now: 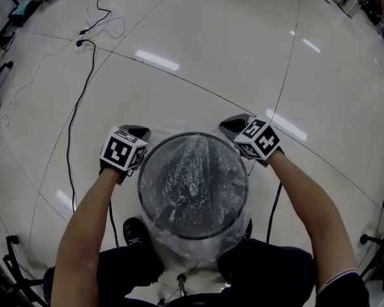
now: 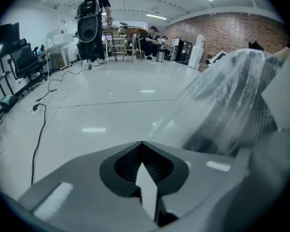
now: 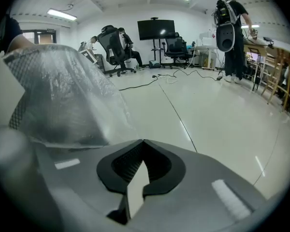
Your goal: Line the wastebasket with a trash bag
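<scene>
Clear plastic trash bag (image 1: 197, 243) lines the wastebasket (image 1: 193, 135). The film is pulled over the round rim, crinkled inside and draped down the outer wall. The wastebasket is dark mesh and stands upright on the pale glossy floor (image 1: 243, 50). It sits centre-low in head view, btw the person's legs, w/ a black shoe (image 1: 136, 232) just beside its left base.

Left gripper (image 1: 136, 133) sits at the rim's far-left side and right gripper (image 1: 234, 124) at the far-right side, marker cubes facing up. Both are close against the bag's outer film. Can't tell from above if they touch it. Bare forearms run back from each gripper toward the bottom of the picture.

Left gripper view: jaws closed, tips meeting, nothing seen btw them. Only floor shows thru the opening behind the tips. Bag over mesh rises just right of the jaws.

Right gripper view: same, tips pressed together w/ nothing visible btw them. Bagged basket wall is just left of the jaws.

Black cable (image 1: 77, 107) snakes across the floor, left of the basket and well apart from it.

Background, left gripper view: a standing person (image 2: 93, 21), an office chair (image 2: 21, 62) at left, a brick wall (image 2: 222, 30) at right. Right gripper view: a dark screen (image 3: 156, 29) on a stand and more chairs (image 3: 115, 50) at the far wall.
</scene>
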### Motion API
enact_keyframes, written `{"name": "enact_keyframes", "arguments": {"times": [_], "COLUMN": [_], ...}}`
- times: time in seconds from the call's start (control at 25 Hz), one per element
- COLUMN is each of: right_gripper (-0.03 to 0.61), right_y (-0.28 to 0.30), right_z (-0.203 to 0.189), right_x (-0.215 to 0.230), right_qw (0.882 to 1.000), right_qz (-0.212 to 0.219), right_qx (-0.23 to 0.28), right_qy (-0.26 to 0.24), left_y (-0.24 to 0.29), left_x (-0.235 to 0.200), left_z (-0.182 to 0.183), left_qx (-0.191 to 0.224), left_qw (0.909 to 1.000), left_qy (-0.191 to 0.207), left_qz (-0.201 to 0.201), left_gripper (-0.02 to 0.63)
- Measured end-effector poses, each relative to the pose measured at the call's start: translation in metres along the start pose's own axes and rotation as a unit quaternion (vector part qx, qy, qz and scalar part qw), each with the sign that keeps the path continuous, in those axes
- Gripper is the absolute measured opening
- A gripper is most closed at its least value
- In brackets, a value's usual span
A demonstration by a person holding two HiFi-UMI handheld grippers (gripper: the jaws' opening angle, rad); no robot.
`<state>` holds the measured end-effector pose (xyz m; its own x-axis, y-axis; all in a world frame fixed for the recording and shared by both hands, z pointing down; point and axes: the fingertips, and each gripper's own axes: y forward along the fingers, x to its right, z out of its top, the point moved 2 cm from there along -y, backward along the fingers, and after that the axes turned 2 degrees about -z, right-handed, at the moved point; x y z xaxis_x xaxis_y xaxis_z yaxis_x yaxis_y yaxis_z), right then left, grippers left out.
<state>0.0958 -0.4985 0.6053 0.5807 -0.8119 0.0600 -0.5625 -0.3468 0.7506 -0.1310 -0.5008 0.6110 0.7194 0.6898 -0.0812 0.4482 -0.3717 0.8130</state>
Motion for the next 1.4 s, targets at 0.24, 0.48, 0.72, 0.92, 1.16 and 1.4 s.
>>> {"name": "enact_keyframes", "arguments": {"times": [0.24, 0.48, 0.72, 0.92, 1.16, 1.4], "right_gripper": [0.002, 0.002, 0.002, 0.002, 0.002, 0.002], "right_y": [0.018, 0.032, 0.044, 0.052, 0.058, 0.062], "right_z": [-0.020, -0.028, -0.040, -0.045, -0.053, -0.058], "right_x": [0.000, 0.000, 0.000, 0.000, -0.001, 0.000], "right_qw": [0.999, 0.999, 0.998, 0.997, 0.996, 0.995], "right_qz": [0.015, 0.024, 0.036, 0.043, 0.046, 0.046], "right_qx": [-0.025, -0.039, -0.052, -0.064, -0.074, -0.080], "right_qy": [0.013, 0.015, 0.024, 0.027, 0.031, 0.033], "left_y": [0.014, 0.025, 0.035, 0.040, 0.047, 0.052], "left_x": [-0.002, -0.004, -0.006, -0.006, -0.005, -0.002], "left_z": [-0.018, -0.027, -0.036, -0.043, -0.049, -0.054], "left_qx": [-0.016, -0.022, -0.025, -0.029, -0.033, -0.036], "left_qw": [0.9997, 0.9995, 0.9990, 0.9986, 0.9982, 0.9979], "left_qy": [-0.016, -0.022, -0.032, -0.039, -0.044, -0.047], "left_qz": [-0.008, -0.011, -0.017, -0.020, -0.023, -0.027], "left_gripper": [0.011, 0.011, 0.011, 0.011, 0.011, 0.011]}}
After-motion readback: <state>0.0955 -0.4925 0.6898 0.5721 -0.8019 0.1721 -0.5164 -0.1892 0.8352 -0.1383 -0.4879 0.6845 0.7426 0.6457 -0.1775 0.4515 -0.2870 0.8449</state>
